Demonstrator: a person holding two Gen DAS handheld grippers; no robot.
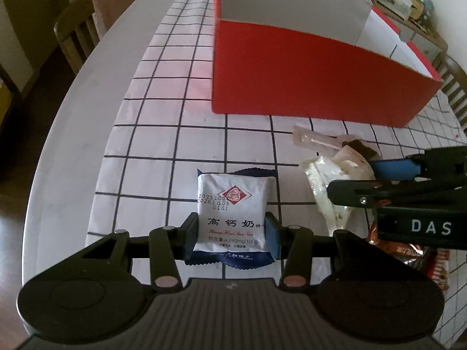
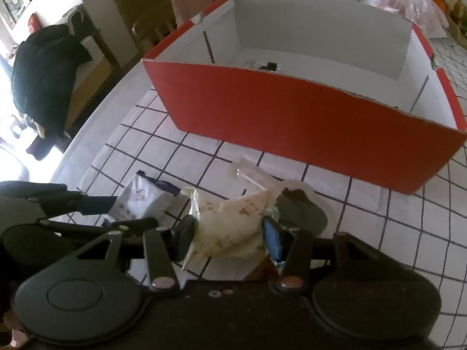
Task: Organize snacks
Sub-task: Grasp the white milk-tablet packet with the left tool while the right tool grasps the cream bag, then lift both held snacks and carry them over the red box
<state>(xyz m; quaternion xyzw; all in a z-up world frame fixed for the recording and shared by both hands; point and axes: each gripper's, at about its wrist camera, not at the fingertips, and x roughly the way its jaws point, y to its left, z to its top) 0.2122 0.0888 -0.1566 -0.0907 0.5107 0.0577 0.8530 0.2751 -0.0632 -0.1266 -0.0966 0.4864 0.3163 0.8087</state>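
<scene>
We see a round white table [image 1: 87, 122] spread with a white cloth [image 1: 163, 122] ruled in dark grid lines. On the cloth stands the biggest thing in the scene, an open red cardboard box [image 1: 306, 84] with white inner walls and a white divider; from the right wrist view its far compartment looks nearly bare, with only some small dark bits on its floor that we cannot make out. A wooden chair [image 1: 78, 29] with a pinkish cloth over its back stands at the table's far edge.

In front of the box lies a loose heap of snacks: a clear wrapper [image 1: 315, 140], a dark brown piece [image 1: 362, 145] and, at the right edge, some shiny orange and red packets [image 1: 414, 253].

Our left gripper [image 1: 232, 234] is clamped on a square white biscuit packet [image 1: 232, 207], its pads pressing the packet's two sides. The packet has dark blue crimped ends, a red diamond logo, printed date codes and black Chinese characters, and it rests on the cloth near the table's front.

Our right gripper [image 2: 227, 234] is closed on a cream-coloured packet [image 2: 230, 221] with small brownish print, pinched and creased between the pads, just beside the biscuit packet and in front of the box.
</scene>
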